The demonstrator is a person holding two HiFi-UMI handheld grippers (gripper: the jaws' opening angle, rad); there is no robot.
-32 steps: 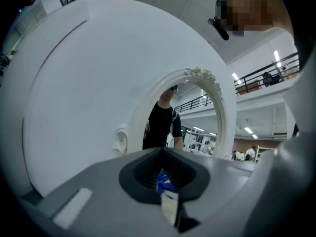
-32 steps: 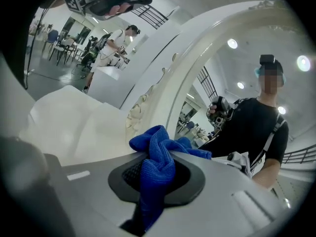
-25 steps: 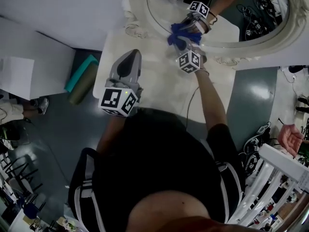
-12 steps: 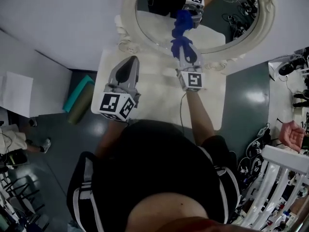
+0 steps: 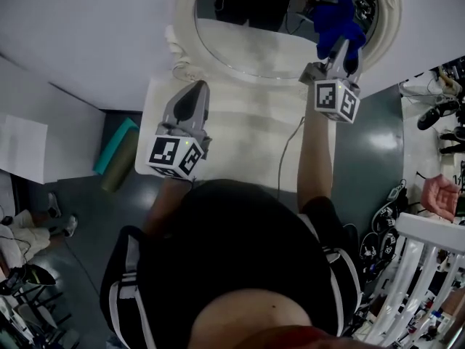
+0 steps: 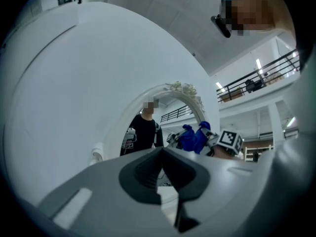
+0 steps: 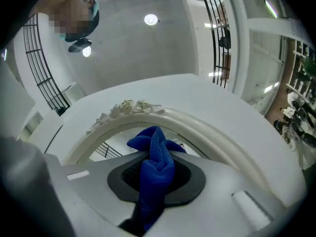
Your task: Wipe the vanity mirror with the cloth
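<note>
The oval vanity mirror (image 5: 254,31) in its ornate cream frame (image 5: 182,27) stands at the back of a white table (image 5: 240,144). My right gripper (image 5: 340,49) is shut on a blue cloth (image 5: 336,24) and holds it against the glass at the mirror's right side; its reflection shows just above. In the right gripper view the blue cloth (image 7: 155,167) bunches between the jaws, with the frame (image 7: 148,113) arching behind. My left gripper (image 5: 190,104) hovers over the table's left part, shut and holding nothing. In the left gripper view its jaws meet, and the mirror (image 6: 163,127) lies ahead.
A teal roll (image 5: 120,133) lies on the floor left of the table. White railings (image 5: 407,267) and a hand (image 5: 439,195) are at the lower right. A cable (image 5: 280,158) trails across the tabletop. A white wall rises behind the mirror.
My right gripper has swept the cloth from the mirror's lower middle up and over to its right side. The left gripper has stayed nearly still.
</note>
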